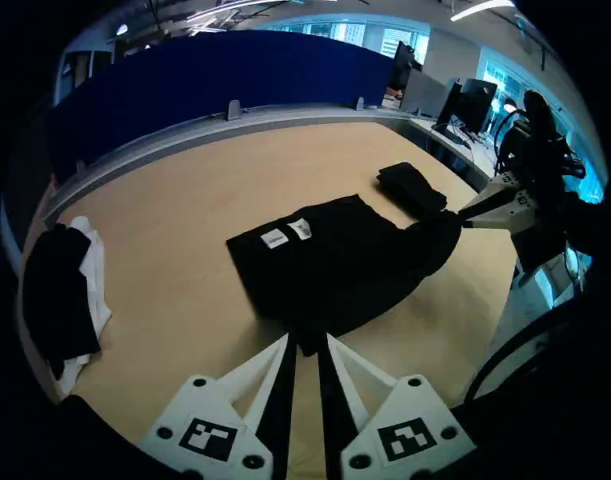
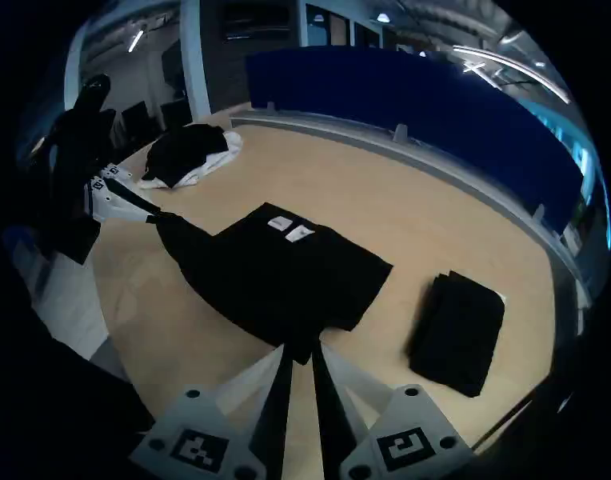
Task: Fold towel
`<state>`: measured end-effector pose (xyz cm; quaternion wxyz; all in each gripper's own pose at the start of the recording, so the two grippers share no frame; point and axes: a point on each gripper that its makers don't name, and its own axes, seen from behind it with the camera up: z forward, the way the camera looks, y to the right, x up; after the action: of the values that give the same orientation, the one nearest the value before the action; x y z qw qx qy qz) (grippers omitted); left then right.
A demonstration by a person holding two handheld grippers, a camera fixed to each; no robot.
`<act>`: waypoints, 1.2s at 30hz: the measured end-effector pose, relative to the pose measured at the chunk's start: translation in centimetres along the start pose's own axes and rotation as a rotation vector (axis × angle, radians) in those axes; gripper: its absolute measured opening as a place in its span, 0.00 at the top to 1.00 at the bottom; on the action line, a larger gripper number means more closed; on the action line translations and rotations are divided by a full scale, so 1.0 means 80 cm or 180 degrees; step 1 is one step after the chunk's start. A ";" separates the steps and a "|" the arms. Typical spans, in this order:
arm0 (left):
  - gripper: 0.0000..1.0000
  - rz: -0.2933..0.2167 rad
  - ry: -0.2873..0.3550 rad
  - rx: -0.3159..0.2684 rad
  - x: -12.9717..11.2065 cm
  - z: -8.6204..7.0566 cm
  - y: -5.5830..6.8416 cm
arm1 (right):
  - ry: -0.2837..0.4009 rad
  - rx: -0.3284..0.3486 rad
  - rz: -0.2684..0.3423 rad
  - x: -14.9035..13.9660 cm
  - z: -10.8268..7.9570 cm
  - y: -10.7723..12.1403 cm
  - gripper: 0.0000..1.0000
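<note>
The black towel (image 1: pixel 329 256) lies spread near the middle of the wooden table (image 1: pixel 185 224), toward its near edge, with two white labels (image 1: pixel 287 234) facing up. Two of its corners are lifted off the surface, the cloth bunching toward each.

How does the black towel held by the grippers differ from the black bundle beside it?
The held towel is spread wide; the folded towel is a compact bundle. The held towel shows two white labels; the folded towel shows none. The left gripper and right gripper each pinch a corner of the held towel; the folded towel lies untouched. Both are black, on one wooden table.
</note>
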<state>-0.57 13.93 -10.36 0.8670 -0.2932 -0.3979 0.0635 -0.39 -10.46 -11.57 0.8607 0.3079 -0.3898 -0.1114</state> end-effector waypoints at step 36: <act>0.82 0.0100 -0.0251 0.0152 0.070 0.138 -0.095 | -0.0146 -0.0163 0.0097 0.061 0.123 0.113 0.83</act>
<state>-5.75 14.69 3.16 0.8563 -0.2759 -0.4255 0.0980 -4.81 -9.82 1.95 0.8608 0.2772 -0.4111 -0.1153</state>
